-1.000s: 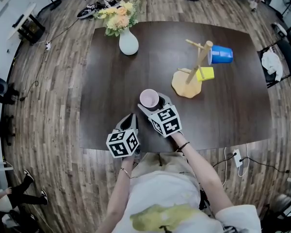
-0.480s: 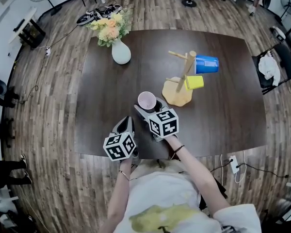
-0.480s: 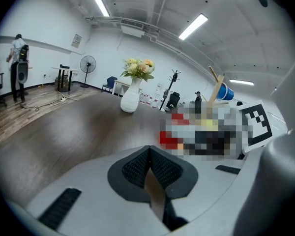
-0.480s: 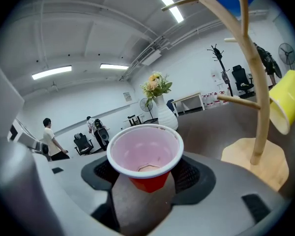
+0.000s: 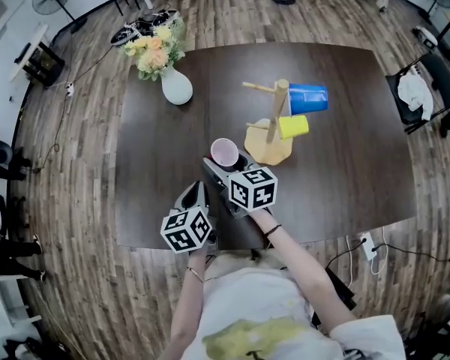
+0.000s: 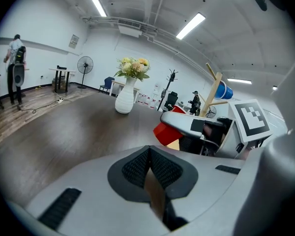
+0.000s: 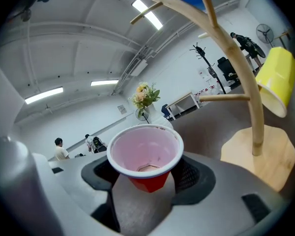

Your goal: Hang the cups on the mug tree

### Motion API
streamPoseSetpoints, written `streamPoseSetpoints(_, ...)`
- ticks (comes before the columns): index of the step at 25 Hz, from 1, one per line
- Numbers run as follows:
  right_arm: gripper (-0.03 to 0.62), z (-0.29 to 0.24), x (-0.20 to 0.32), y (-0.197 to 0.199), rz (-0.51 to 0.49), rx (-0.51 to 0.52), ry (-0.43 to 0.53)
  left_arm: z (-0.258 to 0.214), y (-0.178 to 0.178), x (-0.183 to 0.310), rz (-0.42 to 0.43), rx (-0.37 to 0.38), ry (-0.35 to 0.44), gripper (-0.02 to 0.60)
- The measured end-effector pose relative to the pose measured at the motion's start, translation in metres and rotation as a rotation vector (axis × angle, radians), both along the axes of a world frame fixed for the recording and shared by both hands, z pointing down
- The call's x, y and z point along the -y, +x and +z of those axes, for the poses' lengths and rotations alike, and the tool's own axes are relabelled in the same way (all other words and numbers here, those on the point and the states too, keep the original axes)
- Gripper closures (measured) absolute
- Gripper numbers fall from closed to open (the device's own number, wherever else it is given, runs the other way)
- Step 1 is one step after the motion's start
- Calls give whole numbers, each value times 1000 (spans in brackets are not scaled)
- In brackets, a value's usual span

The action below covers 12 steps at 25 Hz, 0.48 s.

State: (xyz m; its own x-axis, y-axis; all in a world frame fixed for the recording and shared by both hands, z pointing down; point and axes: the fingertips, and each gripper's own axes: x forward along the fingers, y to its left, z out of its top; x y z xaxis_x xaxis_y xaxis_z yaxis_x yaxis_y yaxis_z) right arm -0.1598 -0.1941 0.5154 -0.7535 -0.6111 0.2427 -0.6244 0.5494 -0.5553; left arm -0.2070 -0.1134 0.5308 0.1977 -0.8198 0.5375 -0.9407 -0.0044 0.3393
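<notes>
Your right fingers point(image 7: 192, 175) are gripping the red cup point(image 7: 145, 154) low (leaving its mouth free for a peg), near the mug tree point(image 7: 256, 132); your left fingers point(image 6: 135, 168) are idling, pinched together, empty.

**No readable text on show**

Scanning for lettering, and nothing legible turns up. The near-left marker cube point(image 5: 186, 229) and the near-right marker cube point(image 5: 253, 189) carry only black-and-white square patterns, not letters or digits. A wall notice point(image 6: 74, 41) hangs far off on the left, too small to read.
</notes>
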Motion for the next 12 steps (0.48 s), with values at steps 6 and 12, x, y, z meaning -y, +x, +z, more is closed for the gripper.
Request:
streamPoseSetpoints(6,283,-5,19,13,105,132,-63,-7,4,20,76,5,4,565)
streamPoseSetpoints(12,287,-6,39,28,206,258,-110,-2,9,30,140,4,-14,565)
